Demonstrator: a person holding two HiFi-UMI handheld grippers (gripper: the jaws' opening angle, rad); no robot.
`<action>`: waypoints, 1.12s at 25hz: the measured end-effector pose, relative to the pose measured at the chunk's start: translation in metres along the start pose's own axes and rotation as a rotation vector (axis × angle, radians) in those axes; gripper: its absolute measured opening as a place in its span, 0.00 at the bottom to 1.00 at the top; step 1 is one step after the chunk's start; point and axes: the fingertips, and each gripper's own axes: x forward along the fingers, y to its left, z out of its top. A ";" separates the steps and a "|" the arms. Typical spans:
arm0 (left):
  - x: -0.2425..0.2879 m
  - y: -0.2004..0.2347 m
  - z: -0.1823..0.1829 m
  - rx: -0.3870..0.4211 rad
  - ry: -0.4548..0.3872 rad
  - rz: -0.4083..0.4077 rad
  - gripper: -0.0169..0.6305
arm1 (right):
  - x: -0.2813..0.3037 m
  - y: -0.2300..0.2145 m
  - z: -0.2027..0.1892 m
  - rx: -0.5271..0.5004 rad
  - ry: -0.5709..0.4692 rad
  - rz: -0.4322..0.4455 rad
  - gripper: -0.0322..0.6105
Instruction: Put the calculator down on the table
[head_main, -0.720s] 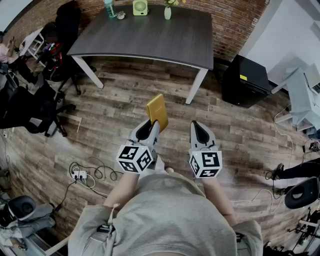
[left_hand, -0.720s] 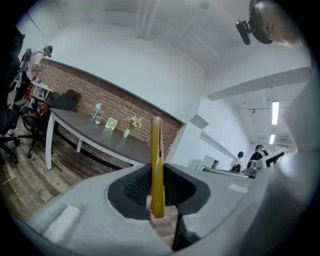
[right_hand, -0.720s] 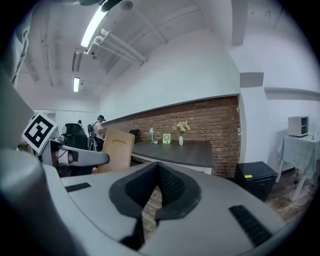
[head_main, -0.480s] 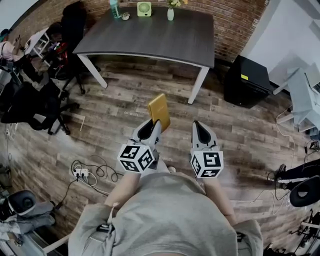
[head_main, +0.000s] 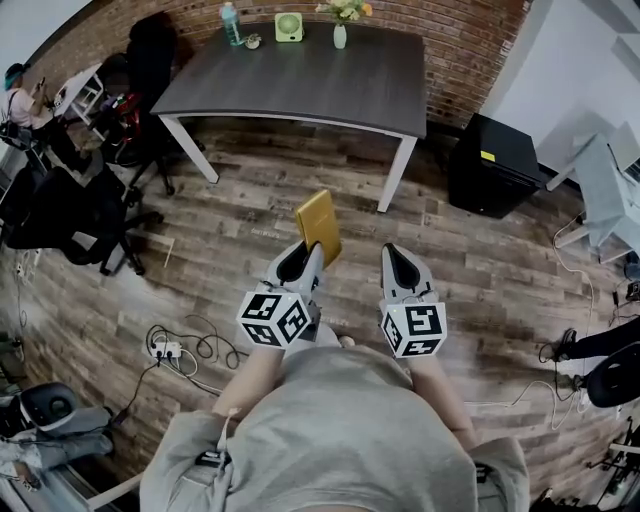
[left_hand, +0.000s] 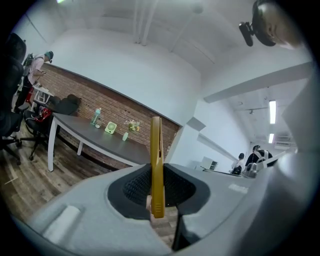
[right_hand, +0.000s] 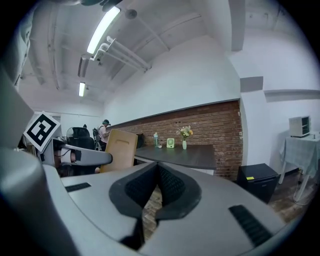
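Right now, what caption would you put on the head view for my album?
Left gripper holds the yellow calculator over the wooden floor, right gripper shut and empty, dark table ahead.

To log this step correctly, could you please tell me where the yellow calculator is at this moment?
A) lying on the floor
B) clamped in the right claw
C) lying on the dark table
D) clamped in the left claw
D: the left gripper view shows the calculator edge-on between the jaws of the left claw, while the right claw is shut on nothing.
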 end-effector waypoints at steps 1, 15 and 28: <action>0.000 -0.001 0.000 -0.001 -0.001 0.002 0.15 | -0.001 0.000 0.000 0.007 -0.006 0.006 0.05; 0.004 -0.008 -0.004 -0.017 -0.012 0.022 0.16 | -0.003 -0.009 -0.004 0.020 0.003 0.029 0.05; 0.033 0.006 0.006 -0.024 -0.027 0.026 0.16 | 0.027 -0.024 -0.003 0.021 0.001 0.041 0.05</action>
